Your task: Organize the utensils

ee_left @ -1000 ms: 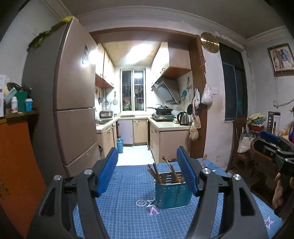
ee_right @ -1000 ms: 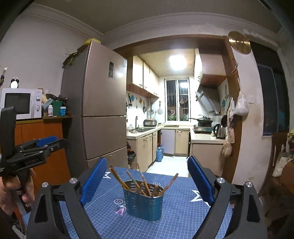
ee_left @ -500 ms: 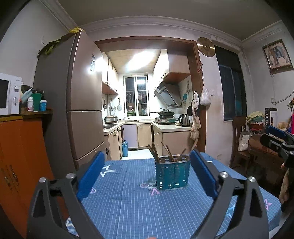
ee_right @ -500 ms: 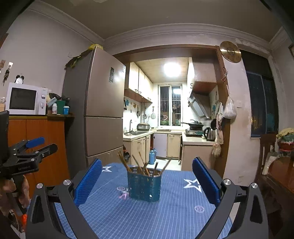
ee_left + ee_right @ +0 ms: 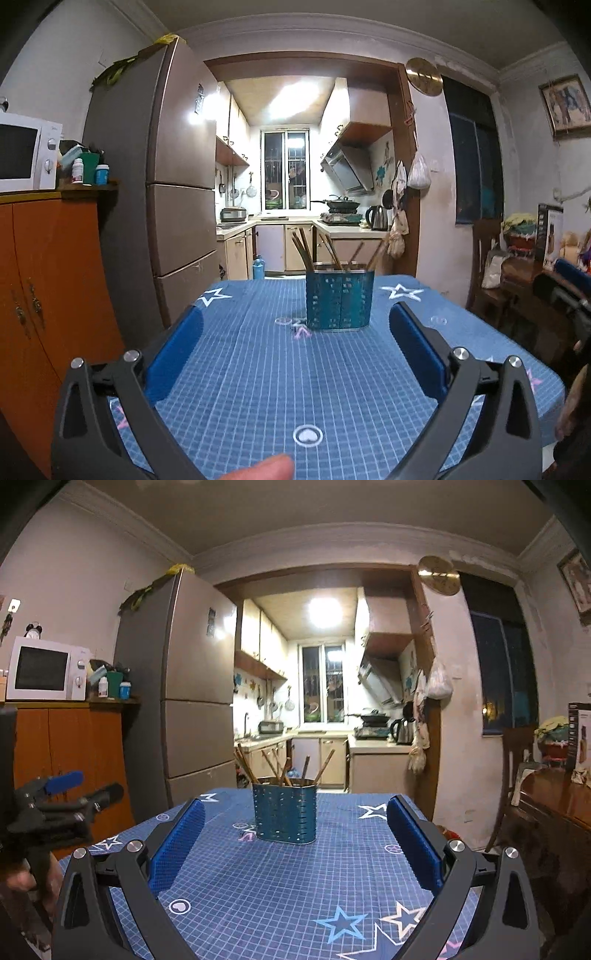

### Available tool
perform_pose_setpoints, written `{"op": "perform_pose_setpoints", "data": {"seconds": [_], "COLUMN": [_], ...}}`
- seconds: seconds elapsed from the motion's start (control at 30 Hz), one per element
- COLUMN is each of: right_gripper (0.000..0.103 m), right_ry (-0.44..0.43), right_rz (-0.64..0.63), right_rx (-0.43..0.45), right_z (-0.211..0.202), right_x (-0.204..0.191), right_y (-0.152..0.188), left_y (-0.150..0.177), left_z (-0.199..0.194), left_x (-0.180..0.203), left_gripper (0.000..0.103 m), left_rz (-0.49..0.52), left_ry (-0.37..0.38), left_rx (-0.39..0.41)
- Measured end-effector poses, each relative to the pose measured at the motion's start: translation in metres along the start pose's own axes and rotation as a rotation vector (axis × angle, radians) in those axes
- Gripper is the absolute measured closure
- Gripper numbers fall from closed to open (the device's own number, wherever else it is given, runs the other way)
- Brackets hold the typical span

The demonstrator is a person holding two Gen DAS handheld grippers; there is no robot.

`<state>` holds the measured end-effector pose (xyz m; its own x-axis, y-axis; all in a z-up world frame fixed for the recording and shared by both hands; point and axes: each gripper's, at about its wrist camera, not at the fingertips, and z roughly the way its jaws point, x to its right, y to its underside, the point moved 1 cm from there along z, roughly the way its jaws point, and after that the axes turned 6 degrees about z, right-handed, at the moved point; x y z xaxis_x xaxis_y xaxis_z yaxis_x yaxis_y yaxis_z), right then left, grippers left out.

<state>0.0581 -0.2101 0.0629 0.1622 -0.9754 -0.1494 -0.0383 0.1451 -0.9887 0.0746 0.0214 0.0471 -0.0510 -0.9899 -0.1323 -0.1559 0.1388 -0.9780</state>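
Note:
A blue perforated utensil holder [image 5: 340,300] stands upright on the blue checked tablecloth [image 5: 258,369]; it also shows in the right wrist view [image 5: 285,814]. Several wooden chopsticks [image 5: 306,249] stick out of its top and show in the right wrist view [image 5: 280,768] too. My left gripper [image 5: 295,332] is open and empty, well short of the holder. My right gripper [image 5: 295,825] is open and empty, also short of it. Each gripper shows at the edge of the other's view: the right one [image 5: 565,291], the left one [image 5: 62,797].
An orange cabinet [image 5: 48,295] with a microwave [image 5: 26,151] stands left of the table, then a tall fridge [image 5: 170,192]. A dark wooden sideboard [image 5: 554,812] and chair [image 5: 487,258] stand on the right. The kitchen lies beyond the table's far edge.
Both grippers have drawn back from the holder and dropped lower, so it looks smaller and farther away. Both stay open and empty.

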Motion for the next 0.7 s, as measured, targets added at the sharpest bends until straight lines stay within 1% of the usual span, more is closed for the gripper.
{"op": "perform_pose_setpoints", "data": {"seconds": [0.1, 0.23, 0.43, 0.53, 0.7], "right_gripper": [0.005, 0.005, 0.005, 0.005, 0.005], "right_ry": [0.016, 0.028, 0.043, 0.045, 0.04], "right_rz": [-0.006, 0.007, 0.025, 0.032, 0.024], "right_rx": [0.029, 0.022, 0.027, 0.037, 0.05], "right_z": [-0.012, -0.018, -0.025, -0.029, -0.039], "right_x": [-0.001, -0.002, -0.001, -0.003, -0.008], "right_y": [0.013, 0.027, 0.042, 0.042, 0.041], "left_y": [0.014, 0.024, 0.026, 0.028, 0.029], "left_z": [-0.011, -0.023, -0.031, -0.034, -0.042], "left_x": [0.011, 0.022, 0.017, 0.011, 0.005], "left_gripper": [0.005, 0.005, 0.005, 0.005, 0.005], "left_rz": [0.004, 0.003, -0.023, -0.033, -0.041], "left_ry": [-0.018, -0.036, -0.042, -0.061, -0.061], "left_rx": [0.042, 0.075, 0.068, 0.066, 0.065]}}
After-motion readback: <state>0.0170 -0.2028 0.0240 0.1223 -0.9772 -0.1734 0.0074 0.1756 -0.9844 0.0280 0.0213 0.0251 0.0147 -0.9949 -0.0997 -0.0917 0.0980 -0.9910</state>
